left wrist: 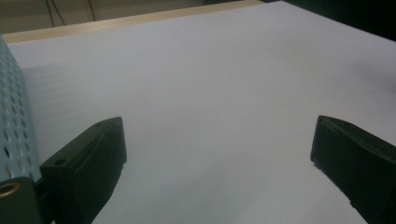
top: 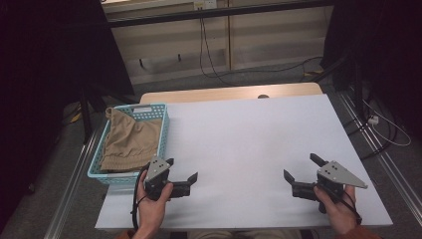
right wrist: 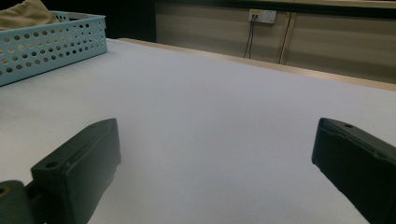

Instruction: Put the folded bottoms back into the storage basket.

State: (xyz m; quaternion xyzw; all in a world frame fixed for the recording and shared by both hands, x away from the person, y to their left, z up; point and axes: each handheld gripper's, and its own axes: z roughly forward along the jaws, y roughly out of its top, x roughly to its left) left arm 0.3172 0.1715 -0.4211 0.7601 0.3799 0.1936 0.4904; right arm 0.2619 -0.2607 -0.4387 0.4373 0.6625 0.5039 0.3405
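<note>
Left gripper (top: 182,169) and right gripper (top: 300,167), jaws wide and empty above the white table (top: 249,144): we should reach left for the tan garment (top: 130,139) in the blue basket (top: 164,115), pinching its top fold.

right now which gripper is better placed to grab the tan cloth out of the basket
Left, probably. The left gripper sits open right beside the blue basket holding the tan cloth; the right gripper is across the table.

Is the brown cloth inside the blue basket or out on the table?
Inside. The brown cloth lies crumpled in the blue basket, one edge draped over the rim. Both grippers sit open on the table, touching nothing.
</note>
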